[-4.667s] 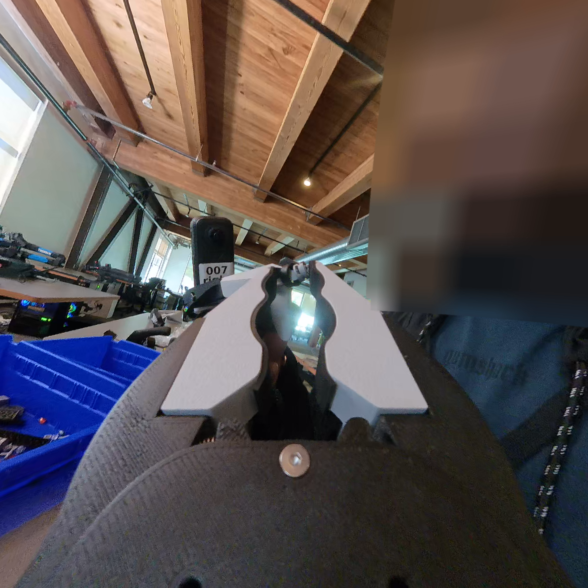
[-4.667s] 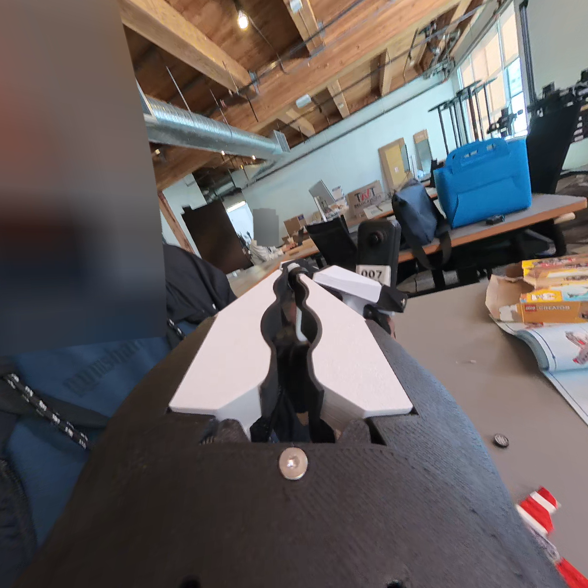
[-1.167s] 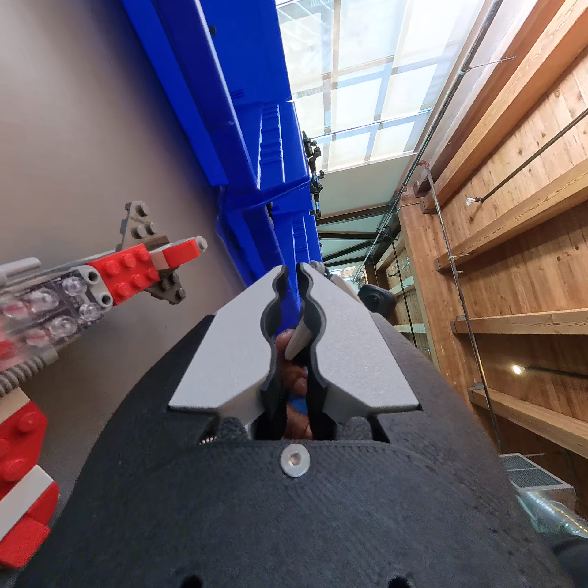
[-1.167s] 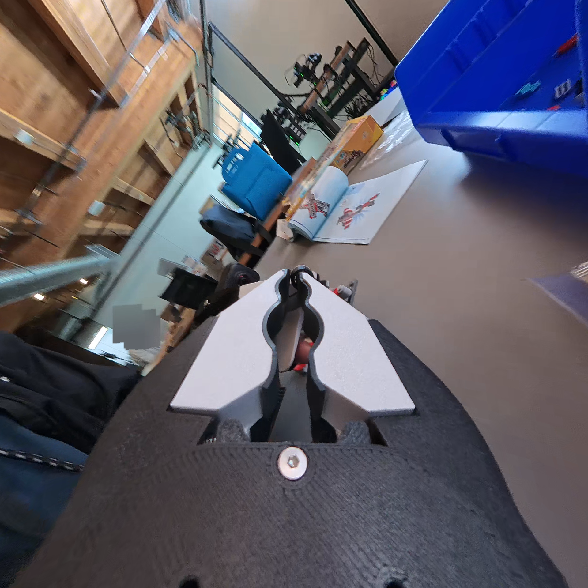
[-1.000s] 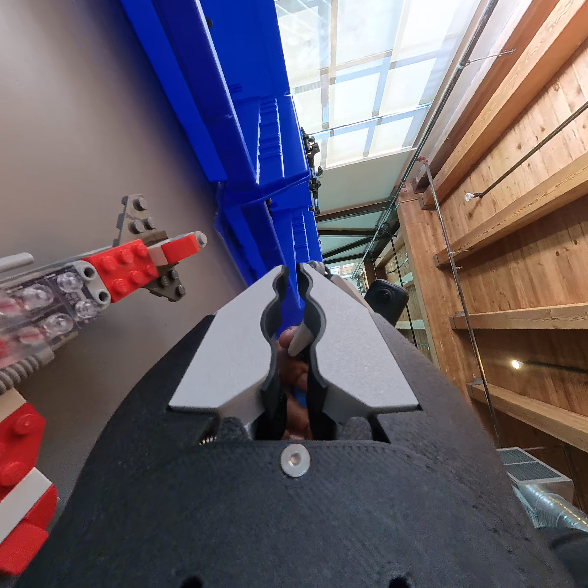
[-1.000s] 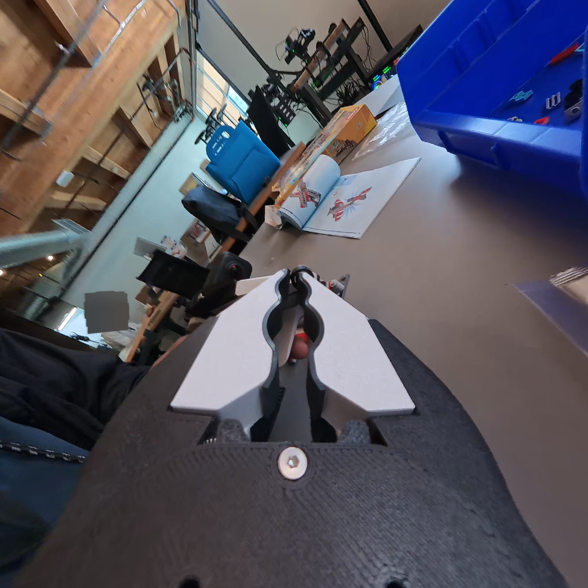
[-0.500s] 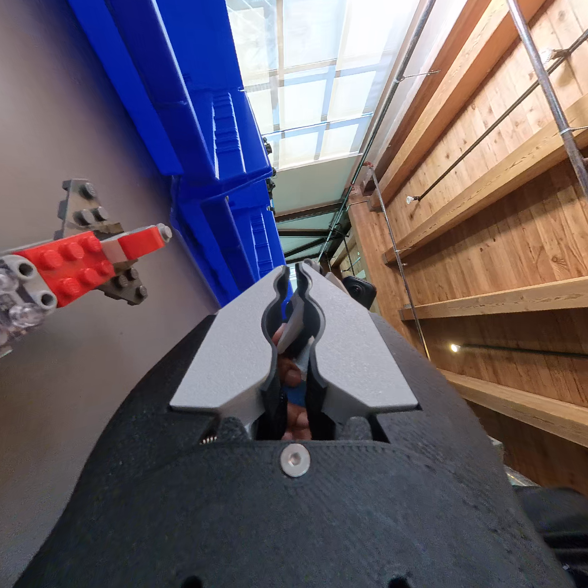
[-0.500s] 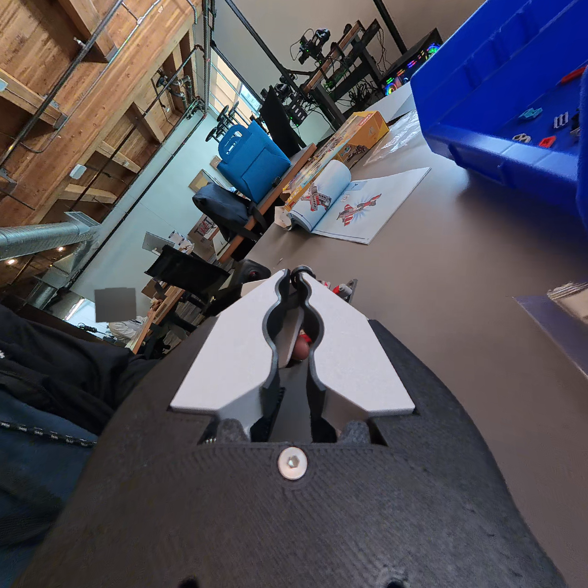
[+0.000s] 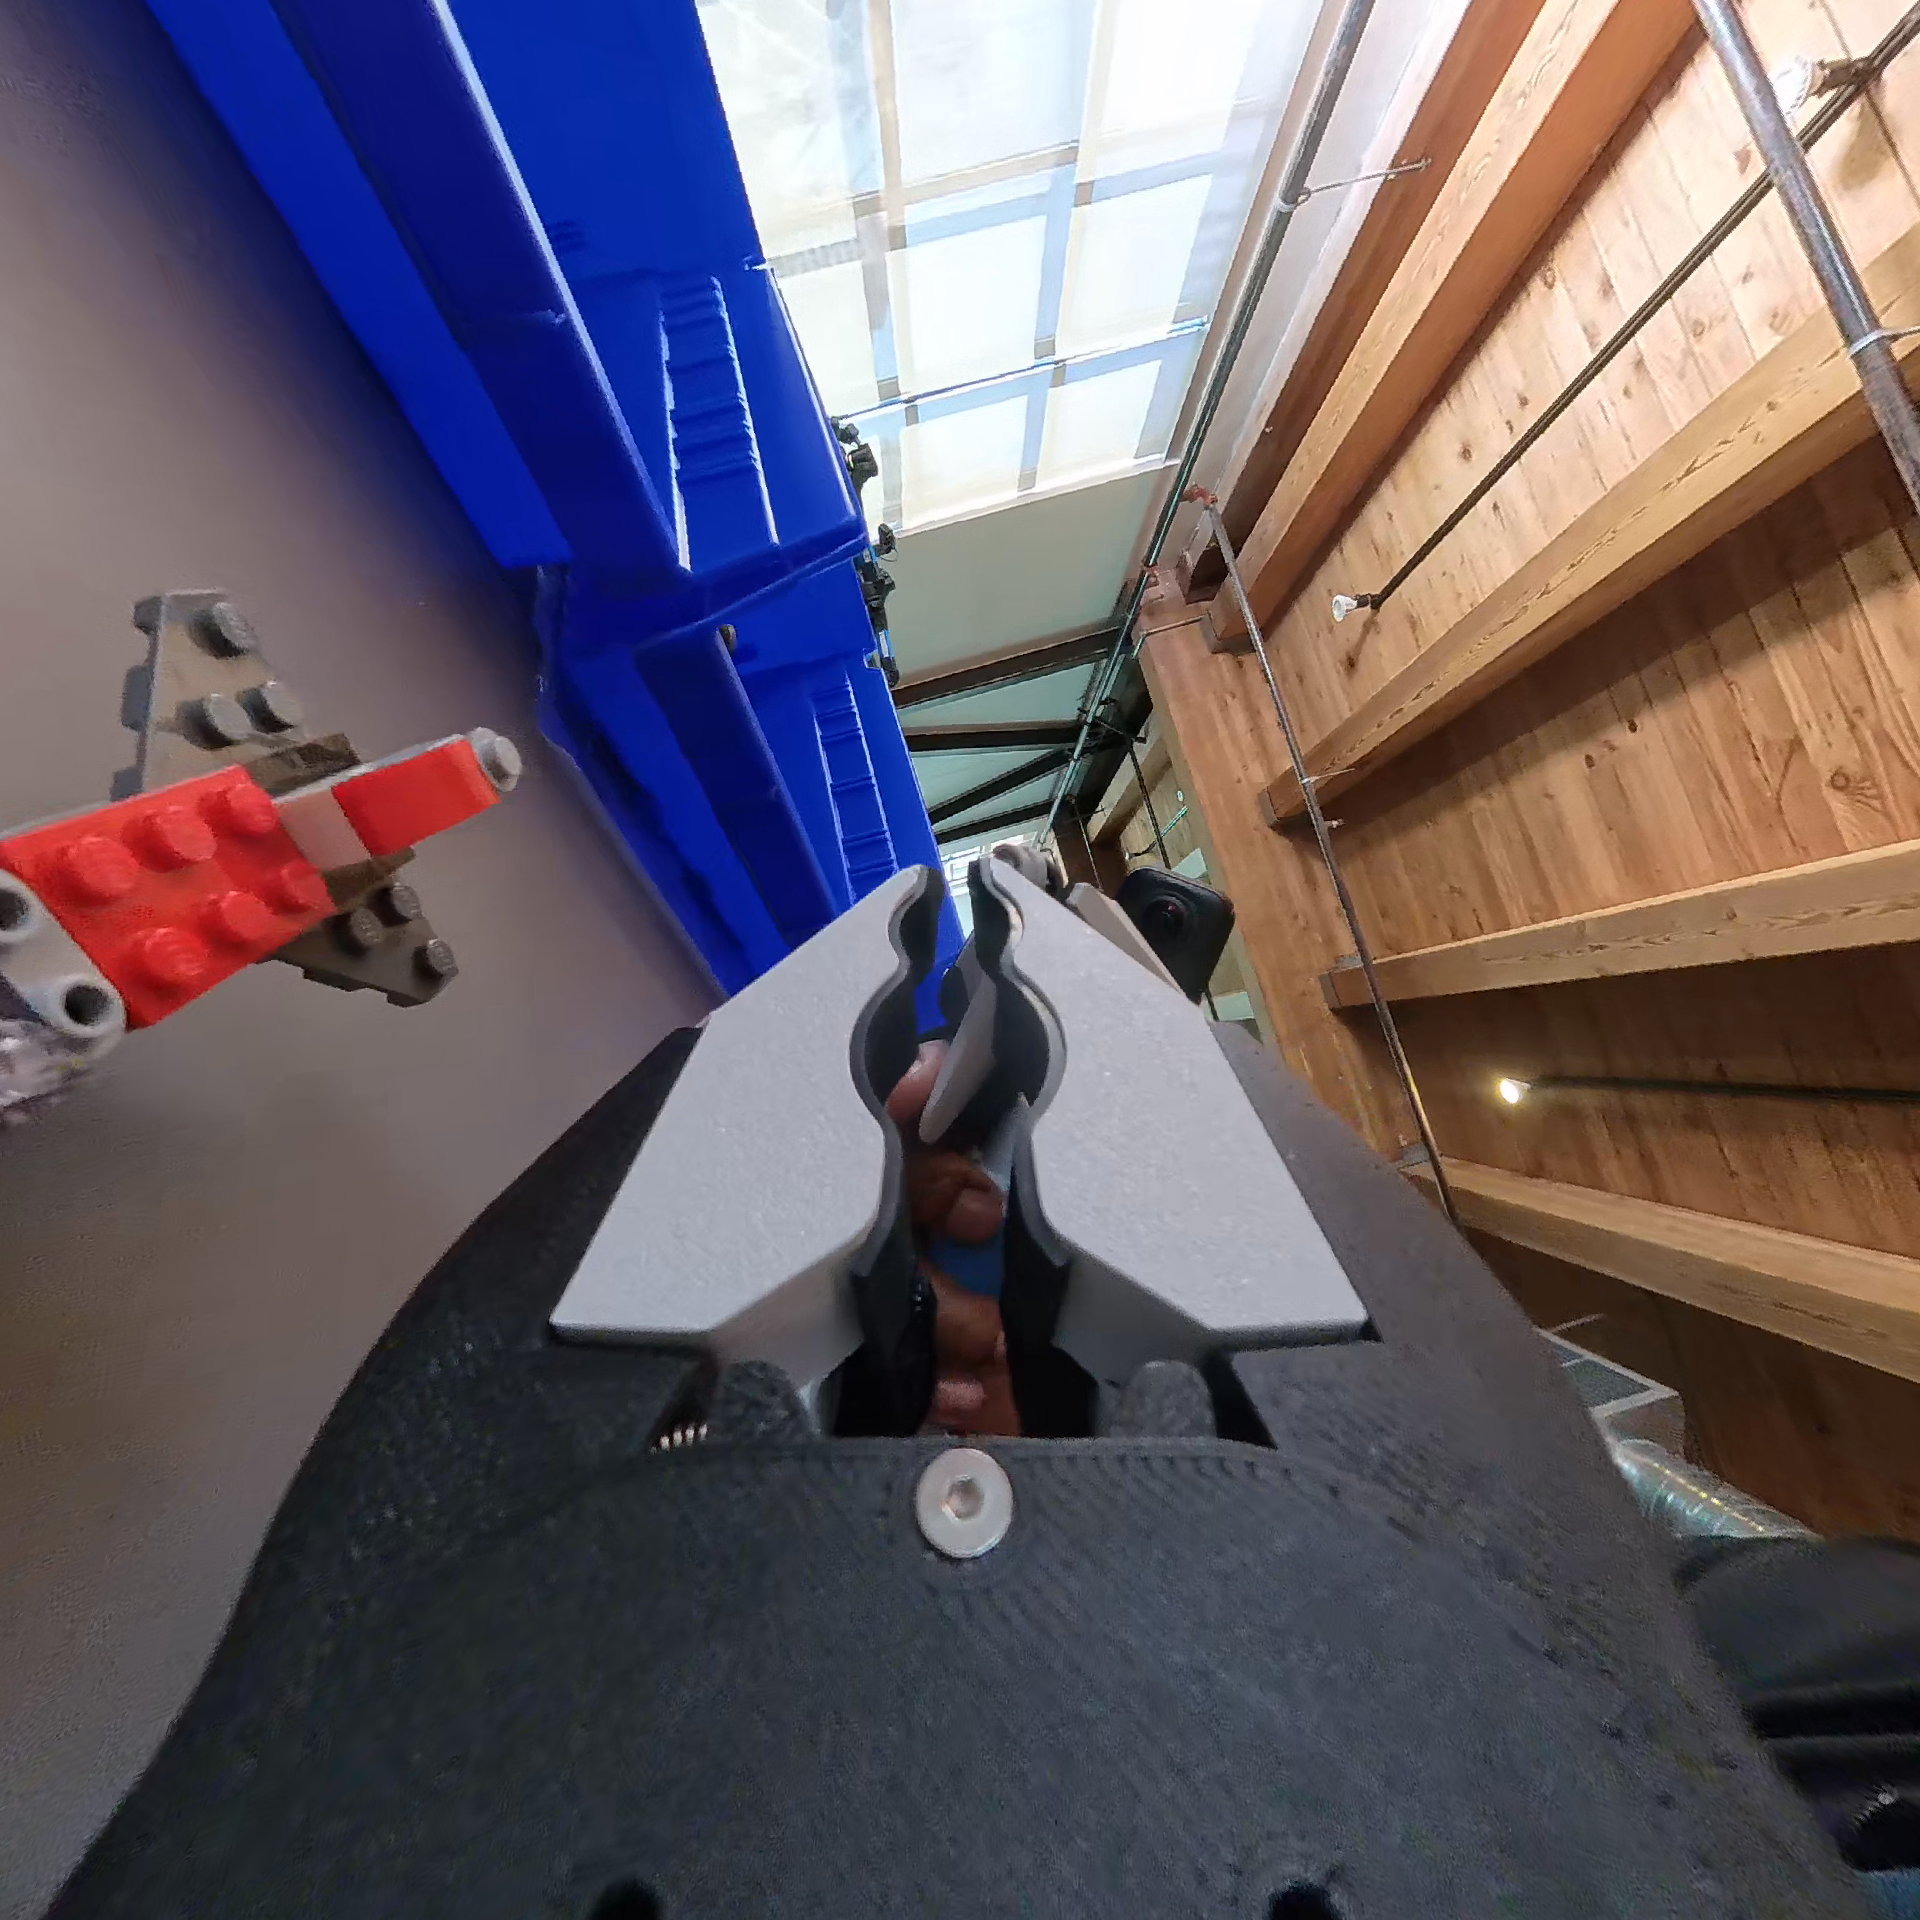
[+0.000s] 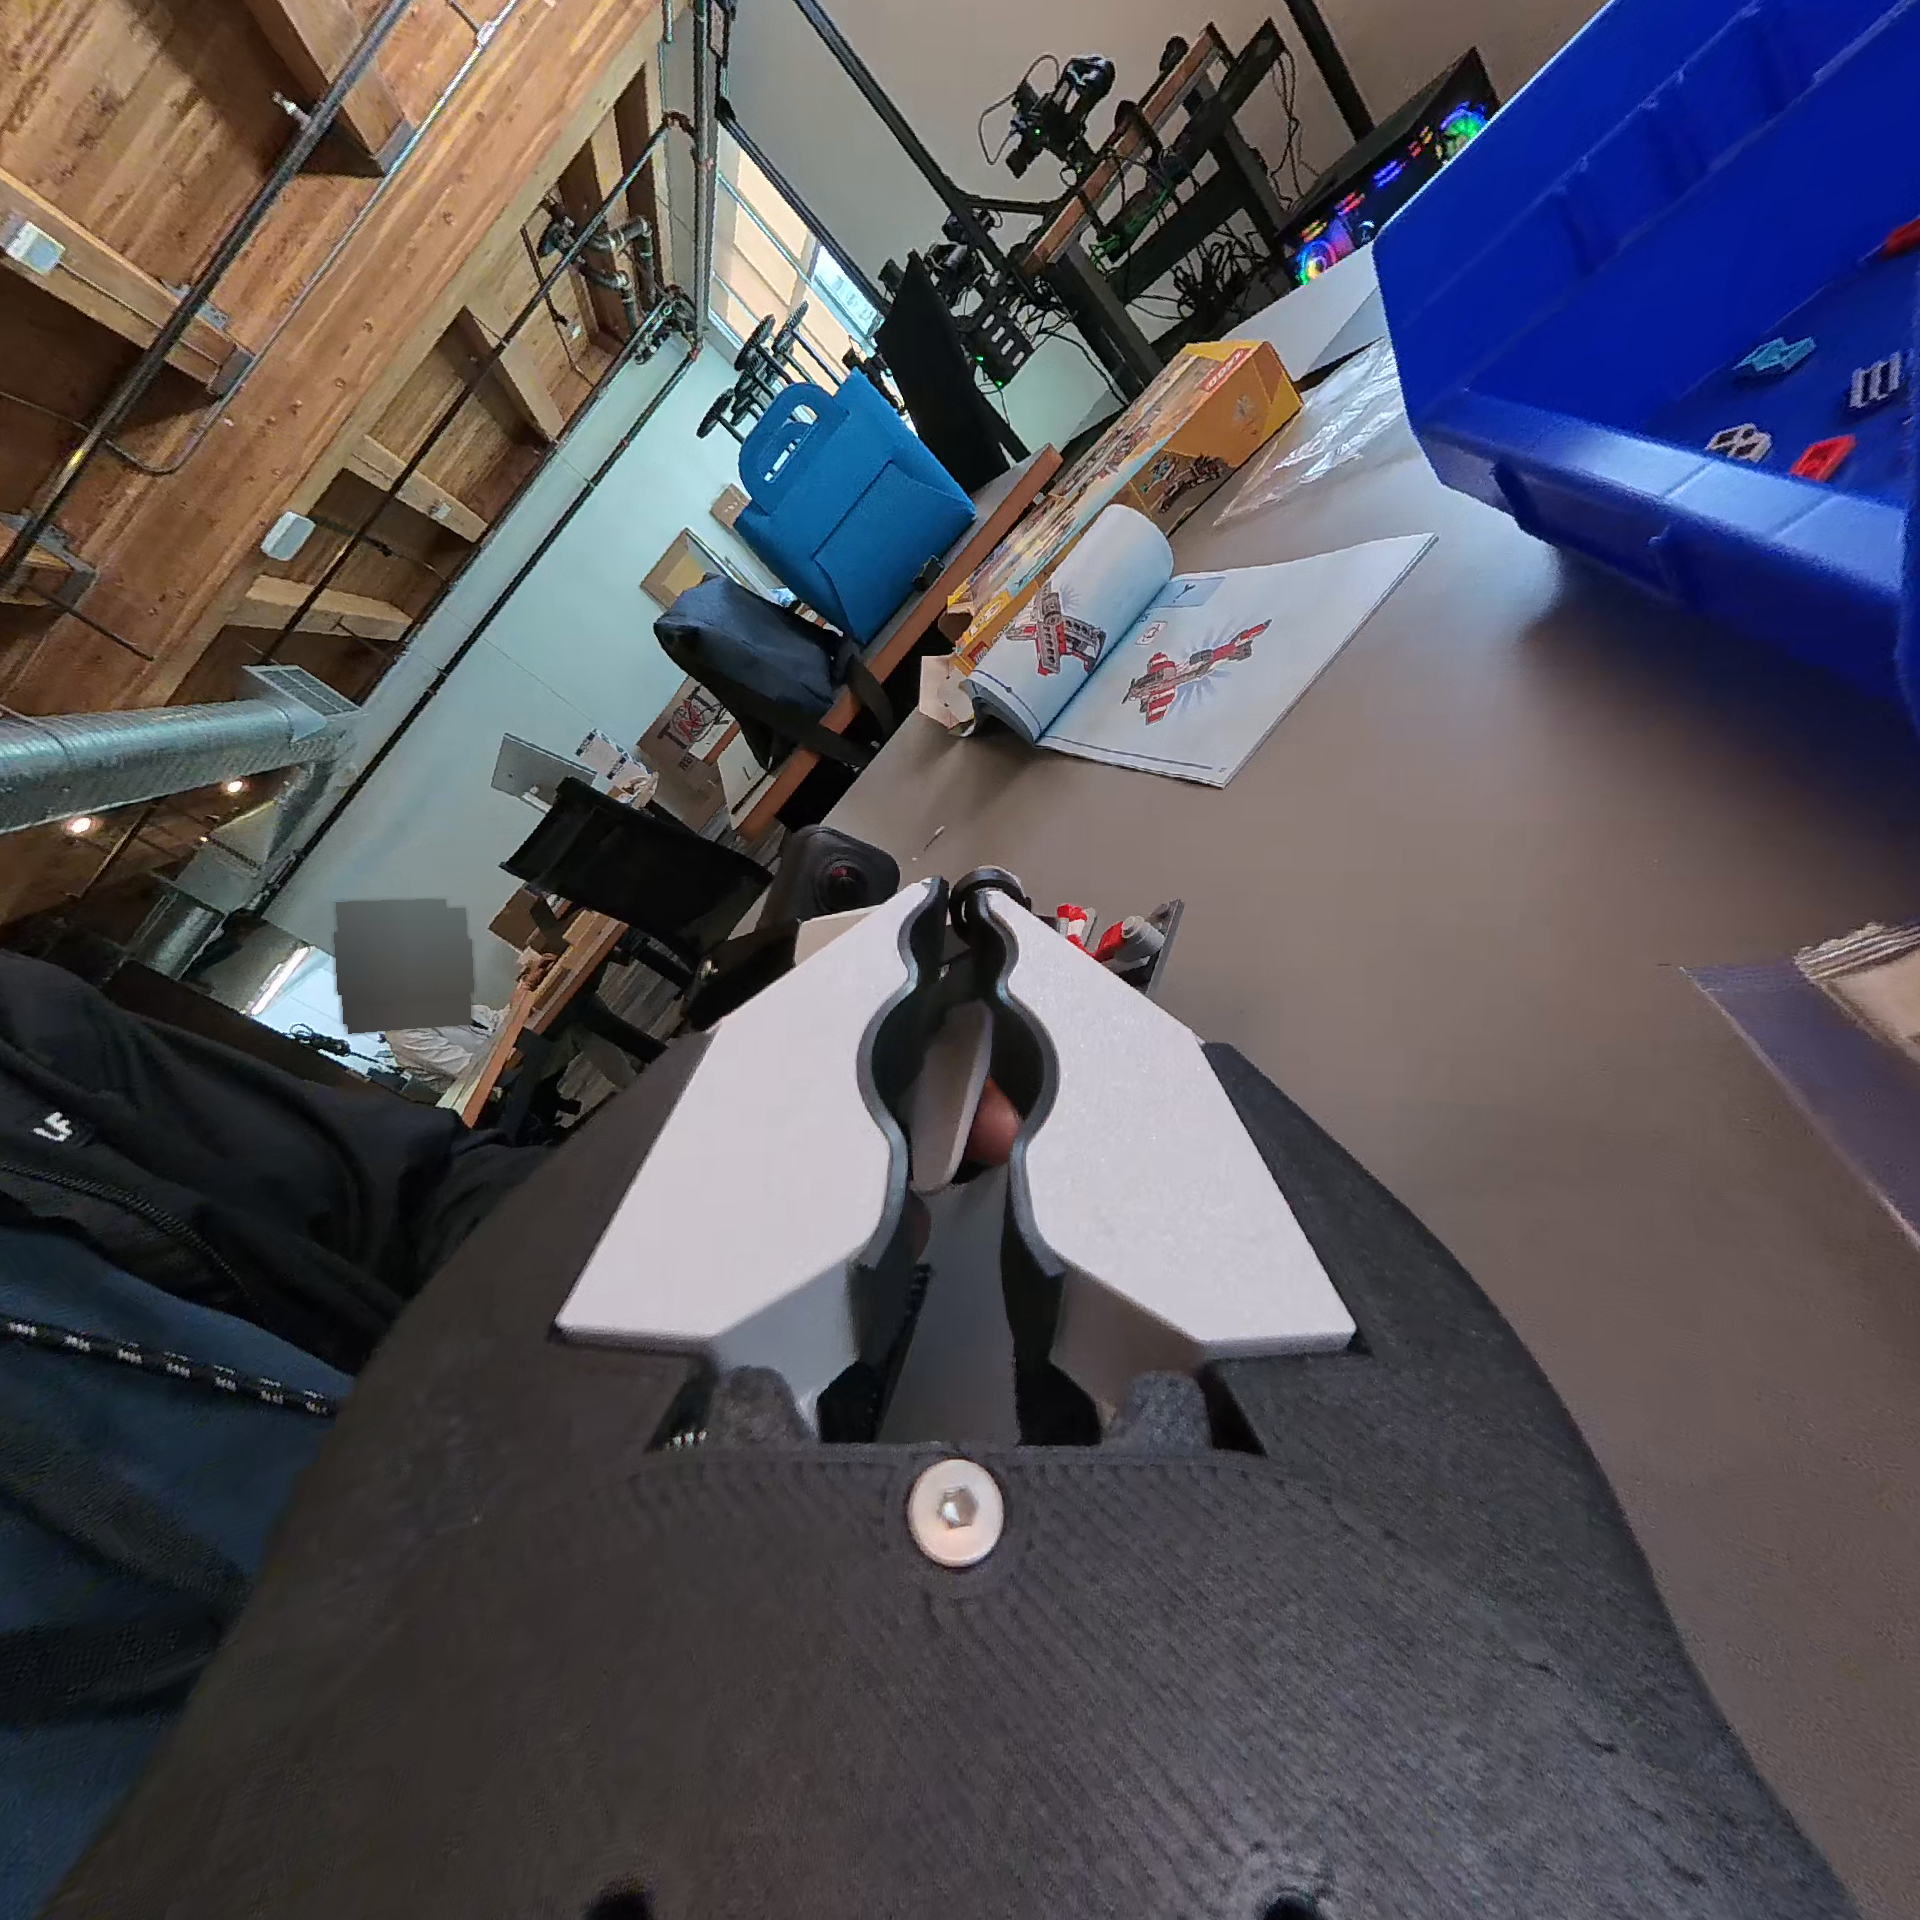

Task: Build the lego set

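A partly built lego model (image 9: 208, 873) of red, grey and clear pieces lies on the grey table (image 9: 208, 1299), left of my left gripper (image 9: 958, 883). Its fingers are shut with a thin slit and nothing seen between the tips. My right gripper (image 10: 971, 896) is shut on a small black ring-like piece (image 10: 982, 883). The two grippers face each other closely: the right one shows in the left wrist view (image 9: 1101, 920), and the left one shows in the right wrist view (image 10: 831, 925). Part of the model (image 10: 1127, 935) peeks out behind the right fingers.
A blue parts bin (image 10: 1662, 312) with small pieces stands at the right, also in the left wrist view (image 9: 623, 416). An open instruction booklet (image 10: 1195, 665) and a yellow box (image 10: 1195, 416) lie farther back. A clear plastic bag (image 10: 1849, 1029) lies at the right edge. A person's dark sleeve (image 10: 156, 1195) is at left. Only a small space, under 4 cm, lies between the two pairs of fingers.
The left wrist view has swung so the model slid to the left edge. The right wrist view tilted slightly. Both grippers stay shut and close together.
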